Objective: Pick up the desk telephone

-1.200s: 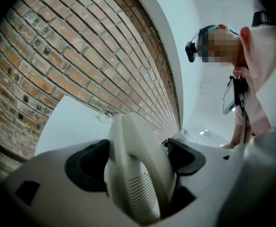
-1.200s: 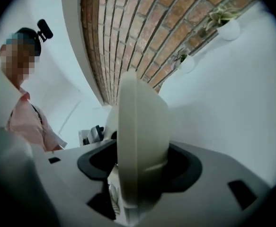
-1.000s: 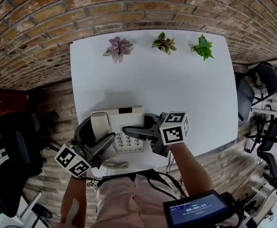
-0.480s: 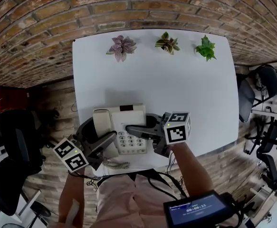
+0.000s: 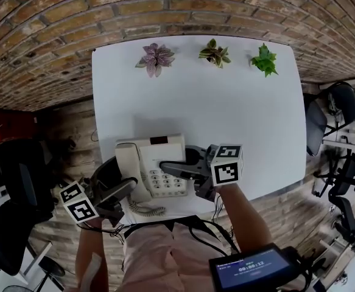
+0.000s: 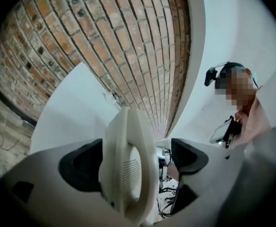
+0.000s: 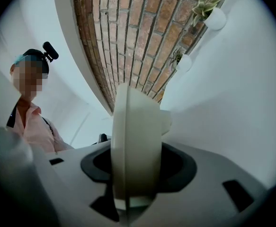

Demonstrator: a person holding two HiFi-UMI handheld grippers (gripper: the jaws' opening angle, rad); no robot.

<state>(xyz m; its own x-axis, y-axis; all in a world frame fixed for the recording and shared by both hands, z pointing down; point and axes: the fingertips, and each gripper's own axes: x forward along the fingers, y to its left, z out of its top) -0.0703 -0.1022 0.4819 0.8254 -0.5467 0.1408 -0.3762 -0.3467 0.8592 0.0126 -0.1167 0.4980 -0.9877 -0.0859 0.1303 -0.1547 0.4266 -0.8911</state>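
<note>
The cream desk telephone [image 5: 162, 163] sits near the front edge of the white table [image 5: 226, 108]. Its handset [image 5: 126, 168] lies on the cradle at the left side. My left gripper [image 5: 125, 175] straddles the handset [image 6: 128, 169] from the left. Its jaws are opening: one pad is beside the handset and the other stands clear of it, in the left gripper view [image 6: 135, 160]. From the right, my right gripper [image 5: 176, 161] is shut on the telephone body's edge [image 7: 135, 141], with pads on both faces [image 7: 138, 167].
Three small potted plants [image 5: 156, 58] [image 5: 214, 52] [image 5: 263, 59] line the table's far edge by the brick wall. The coiled cord [image 5: 142, 209] hangs at the front edge. Office chairs stand left [image 5: 19, 181] and right [image 5: 332, 111]; a red crate [image 5: 7, 126] sits left.
My left gripper has rolled and drawn back to the left, its marker cube moving left and down, and its jaws have spread. The right gripper and telephone stay put.
</note>
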